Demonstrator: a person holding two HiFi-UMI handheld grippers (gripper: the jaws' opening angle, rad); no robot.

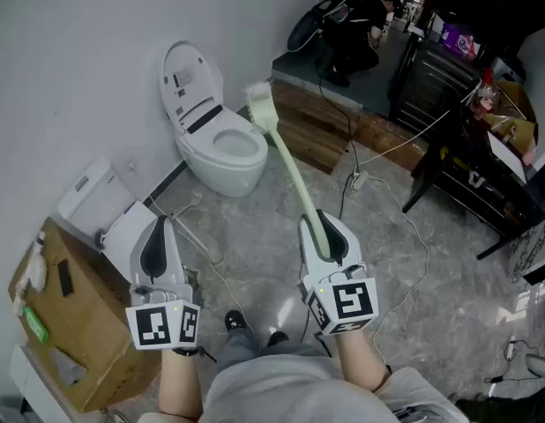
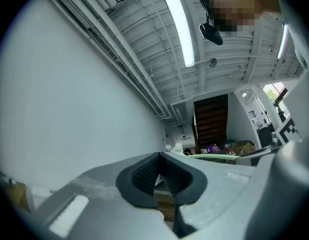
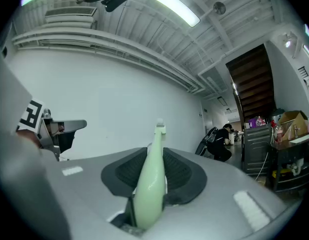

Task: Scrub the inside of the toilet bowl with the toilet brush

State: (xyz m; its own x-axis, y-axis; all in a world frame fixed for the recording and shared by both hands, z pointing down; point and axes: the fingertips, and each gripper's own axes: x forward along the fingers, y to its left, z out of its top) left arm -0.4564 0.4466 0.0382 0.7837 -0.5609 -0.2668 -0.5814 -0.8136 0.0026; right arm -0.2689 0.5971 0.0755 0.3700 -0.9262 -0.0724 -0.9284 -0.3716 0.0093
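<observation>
Toilet brush (image 1: 287,161): long pale-green handle, white bristle head (image 1: 259,104) at the far end. Near end of the handle is clamped in the right gripper (image 1: 322,229) (jaws tight on it). Brush slants toward the toilet (image 1: 221,152), head just beside the bowl rim, outside it. Toilet white, lid up, against the wall.

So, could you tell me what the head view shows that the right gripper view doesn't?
Only the head view shows the toilet, lid up, and where the brush's bristled head sits: beside the rim, not in the bowl. It also shows the cardboard box. Only the right gripper view shows the ceiling light, a person crouching far off, and the pads closed tight on the handle. Both show the pale green toilet brush held in the right claw, the left claw and the white wall.
</observation>
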